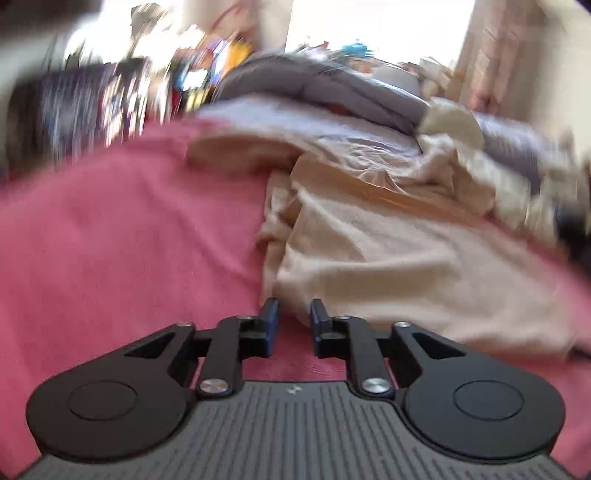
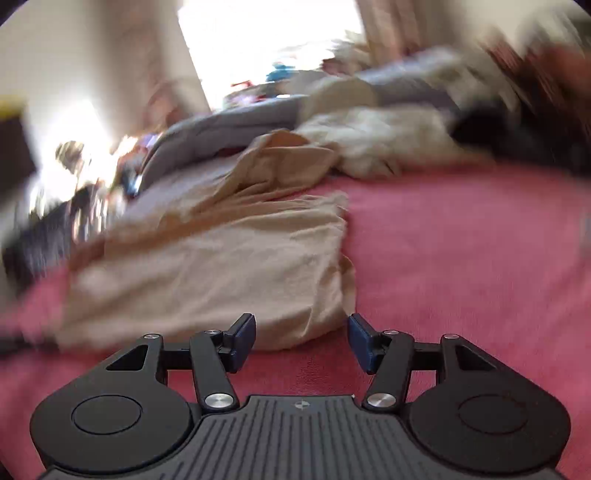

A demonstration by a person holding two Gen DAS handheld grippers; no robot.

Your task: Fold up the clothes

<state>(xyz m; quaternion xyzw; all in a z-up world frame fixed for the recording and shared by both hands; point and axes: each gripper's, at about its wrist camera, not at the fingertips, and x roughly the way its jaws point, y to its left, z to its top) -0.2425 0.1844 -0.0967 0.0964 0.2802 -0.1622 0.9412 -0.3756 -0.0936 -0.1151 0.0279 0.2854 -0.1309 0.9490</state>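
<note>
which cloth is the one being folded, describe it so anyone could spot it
Start at the pink bedspread covering the bed. Lying flat on it, nearest the grippers, is the beige garment. The grey bedding and cream pile lie heaped farther back.

A pink bedcover is seen spread over the bed surface, filling the lower and left part of the left wrist view and the right part of the right wrist view. A grey quilt is observed bunched at the far end of the bed; in the right wrist view it appears as a grey fold. A bright window is noted behind it, overexposed, with pale curtains hanging at its side. A blurred clutter of dark and coloured items is recorded beside the bed at upper left; individual items cannot be identified. A small blue object is seen near the window, too blurred to tell.
</note>
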